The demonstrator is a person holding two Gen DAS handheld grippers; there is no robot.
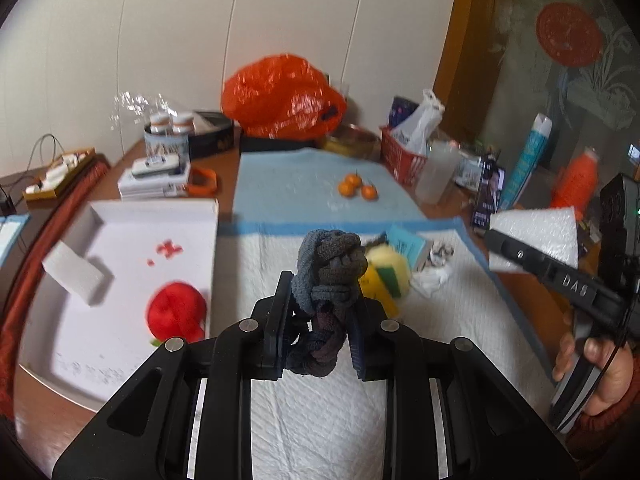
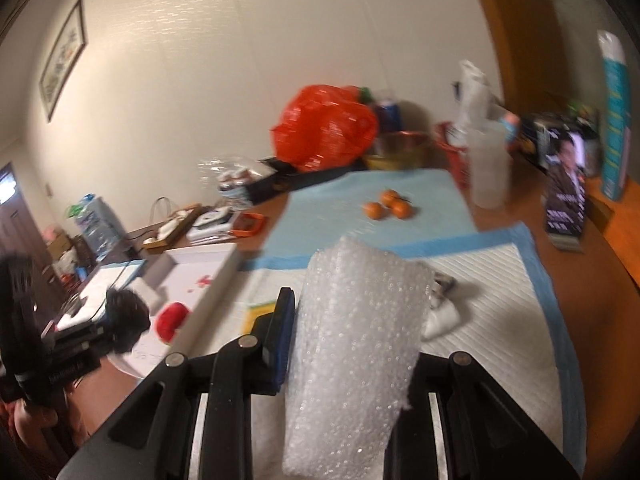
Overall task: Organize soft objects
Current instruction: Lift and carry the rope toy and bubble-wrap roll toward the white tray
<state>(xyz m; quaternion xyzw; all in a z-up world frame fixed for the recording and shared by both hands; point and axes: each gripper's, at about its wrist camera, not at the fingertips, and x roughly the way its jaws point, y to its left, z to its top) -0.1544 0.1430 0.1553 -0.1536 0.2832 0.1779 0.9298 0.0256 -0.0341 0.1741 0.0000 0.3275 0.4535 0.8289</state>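
My left gripper (image 1: 320,300) is shut on a knotted bundle of dark grey and blue socks (image 1: 332,264), held up above the white quilted pad (image 1: 320,408). To its left a shallow white box (image 1: 152,210) holds a red plush toy (image 1: 176,312) and a white foam piece (image 1: 74,276). Behind the socks, a yellow sponge (image 1: 386,276) lies on the pad. My right gripper (image 2: 352,320) is shut on a sheet of white bubble wrap (image 2: 356,340), which hides its right finger. The left wrist view shows that gripper (image 1: 496,240) and the sheet (image 1: 540,232) at the right.
Three tangerines (image 1: 356,188) lie on a blue cloth (image 1: 288,184) further back. Along the wall stand an orange plastic bag (image 1: 280,96), a red basket (image 1: 400,156), a clear cup (image 1: 436,172), tins and stacked booklets (image 1: 154,184). A person's hand (image 1: 600,372) grips the right handle.
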